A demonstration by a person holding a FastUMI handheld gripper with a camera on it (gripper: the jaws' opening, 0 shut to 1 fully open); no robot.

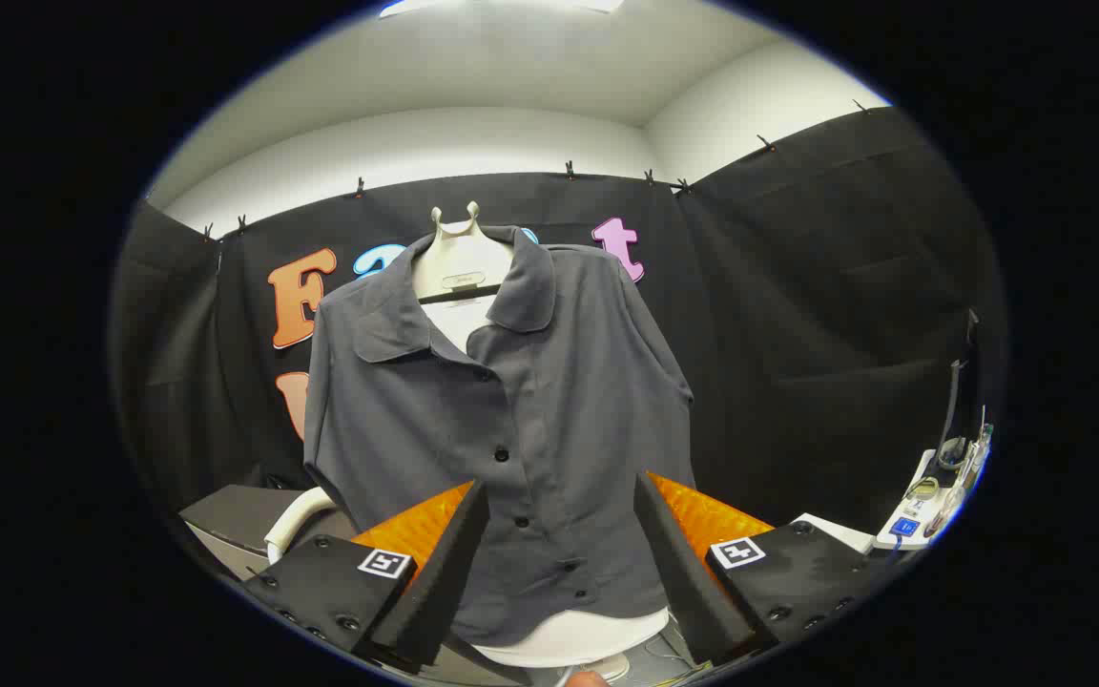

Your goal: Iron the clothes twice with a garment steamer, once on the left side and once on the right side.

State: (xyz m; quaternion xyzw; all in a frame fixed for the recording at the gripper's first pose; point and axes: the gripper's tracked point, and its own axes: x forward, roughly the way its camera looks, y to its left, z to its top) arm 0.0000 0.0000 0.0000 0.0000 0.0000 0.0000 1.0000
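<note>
Gripper (559, 534): its jaws stand wide apart and hold nothing; each finger is a wedge shape with a flat matte inner face, and a ribbed panel lies on its outer side.
Finger bases: two dark blocks with small screws, each carrying a square printed marker (384, 563).
Shirt (502, 429): a grey short-sleeved shirt of soft, matte cloth, just ahead of the jaws; its lower hem shows in the gap between the two fingers. It has a rounded collar lying open and a row of small dark buttons (502, 455) down the front. The cloth shows light folds near the hem.
Form (569, 641): a smooth white rounded body below the shirt's hem, and the same white shows inside the open collar.
Hanger (456, 253): a pale, smooth neck piece with a small forked top, above the collar.
Left of the shirt: a grey box-like surface (235, 520) and a curved white tube (297, 520), close to the sleeve.
Right of the shirt: a white bench (836, 530) edge with small devices (931, 496) on it, well apart from the shirt.
Open room: dark free space on both sides of the shirt, wider on the right.
Behind the shirt: black cloth wall (798, 315), hanging in soft vertical folds, clipped along its upper edge; above it a plain white wall.
</note>
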